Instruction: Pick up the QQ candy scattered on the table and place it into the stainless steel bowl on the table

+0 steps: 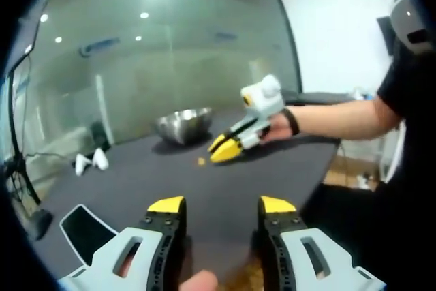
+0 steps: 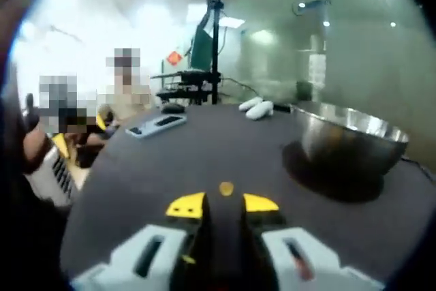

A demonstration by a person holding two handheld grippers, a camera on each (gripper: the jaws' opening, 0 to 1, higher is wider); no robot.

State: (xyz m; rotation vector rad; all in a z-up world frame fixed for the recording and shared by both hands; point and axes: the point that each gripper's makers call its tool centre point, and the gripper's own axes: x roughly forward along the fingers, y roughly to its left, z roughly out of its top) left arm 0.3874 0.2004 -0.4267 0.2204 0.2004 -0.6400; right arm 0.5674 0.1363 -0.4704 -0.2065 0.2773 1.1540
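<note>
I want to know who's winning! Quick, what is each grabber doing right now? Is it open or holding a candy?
Left gripper: open, holding nothing.
Right gripper: nearly closed, empty; one orange candy lies just ahead of its tips.

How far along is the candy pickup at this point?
Early: one small orange candy lies on the dark table, just ahead of the right gripper, which looks nearly shut and holds nothing. The left gripper is open. What the round stainless steel bowl holds isn't visible.
</note>
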